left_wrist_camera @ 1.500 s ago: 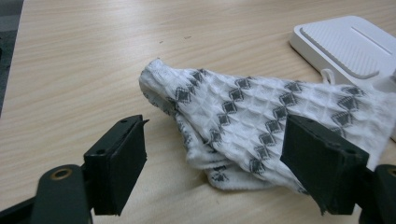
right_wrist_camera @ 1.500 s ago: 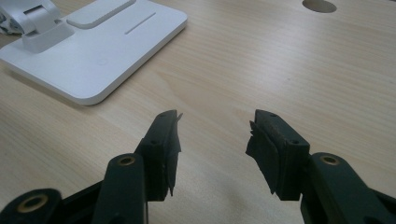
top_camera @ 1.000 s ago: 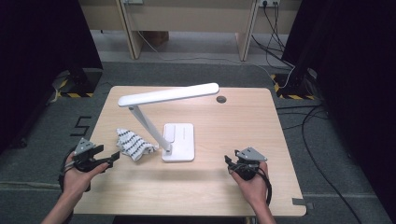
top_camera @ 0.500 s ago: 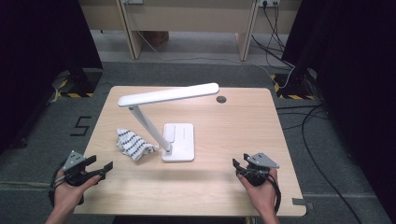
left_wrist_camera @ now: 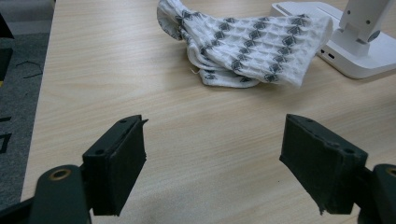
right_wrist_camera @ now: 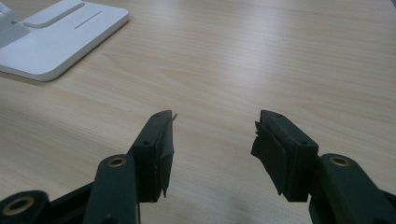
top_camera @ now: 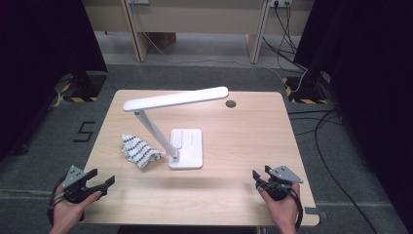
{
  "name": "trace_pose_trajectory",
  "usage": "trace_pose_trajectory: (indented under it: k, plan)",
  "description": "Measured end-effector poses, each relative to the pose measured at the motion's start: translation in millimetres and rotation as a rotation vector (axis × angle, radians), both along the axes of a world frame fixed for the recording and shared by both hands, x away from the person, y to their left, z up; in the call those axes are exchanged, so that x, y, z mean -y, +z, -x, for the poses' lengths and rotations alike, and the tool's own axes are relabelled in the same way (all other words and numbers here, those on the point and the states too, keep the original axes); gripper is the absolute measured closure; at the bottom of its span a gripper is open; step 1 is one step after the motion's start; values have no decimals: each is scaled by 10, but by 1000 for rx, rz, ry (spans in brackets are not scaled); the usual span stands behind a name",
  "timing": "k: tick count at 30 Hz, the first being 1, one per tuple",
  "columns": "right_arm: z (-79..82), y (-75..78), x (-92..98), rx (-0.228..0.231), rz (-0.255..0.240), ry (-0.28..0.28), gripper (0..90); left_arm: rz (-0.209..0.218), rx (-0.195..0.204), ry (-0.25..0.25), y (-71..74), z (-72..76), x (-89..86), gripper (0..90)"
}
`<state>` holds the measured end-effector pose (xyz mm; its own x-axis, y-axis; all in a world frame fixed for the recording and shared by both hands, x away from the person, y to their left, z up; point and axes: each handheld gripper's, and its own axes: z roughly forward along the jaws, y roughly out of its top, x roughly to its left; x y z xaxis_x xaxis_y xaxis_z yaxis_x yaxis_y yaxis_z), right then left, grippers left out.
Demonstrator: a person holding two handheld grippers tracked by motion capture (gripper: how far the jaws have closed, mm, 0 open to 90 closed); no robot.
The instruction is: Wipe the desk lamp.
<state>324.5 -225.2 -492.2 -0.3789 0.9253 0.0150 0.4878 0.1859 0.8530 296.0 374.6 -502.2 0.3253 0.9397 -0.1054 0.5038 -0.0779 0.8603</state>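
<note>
Both hands sit low at the frame's bottom corners, left gripper (top_camera: pixel 100 181) and right gripper (top_camera: pixel 259 176) both released, jaws just widening on the right. Left gripper view shows the cloth (left_wrist_camera: pixel 247 46) weave up close.

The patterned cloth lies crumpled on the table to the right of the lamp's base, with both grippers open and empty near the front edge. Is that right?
Not quite. In the high view the patterned cloth lies left of the lamp's base, not right. The rest stands: the left gripper and right gripper are open and empty near the table's front edge.
</note>
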Motion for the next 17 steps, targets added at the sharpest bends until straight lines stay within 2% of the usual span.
trace_pose_trajectory:
  k: [4,8,12,17]
  plan:
    - [18,-18,35,12,-10,-19,463,2,26,8,-12,14,10,207]
    - [35,-28,68,32,-38,-46,458,44,45,22,-19,13,20,207]
    - [50,-22,80,49,-53,-76,447,55,82,30,7,28,12,208]
    - [66,-43,45,55,-48,-69,446,78,73,30,-46,67,12,209]
